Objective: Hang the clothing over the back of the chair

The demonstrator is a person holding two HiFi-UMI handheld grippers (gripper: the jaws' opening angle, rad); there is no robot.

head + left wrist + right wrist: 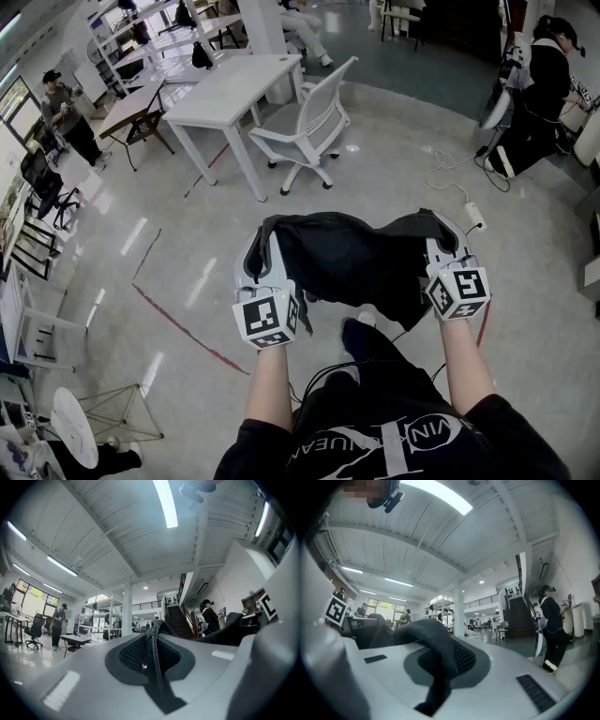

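Holding the clothing (352,258) spread wide, left gripper (257,255) and right gripper (448,248) each clamped on its upper edge, so it'll drape flat. I'm well short of the chair (314,127).

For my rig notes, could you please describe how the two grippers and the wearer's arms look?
The left gripper and right gripper are pale grey shells, each bearing a cube of black-and-white square markers. The black top has short sleeves.
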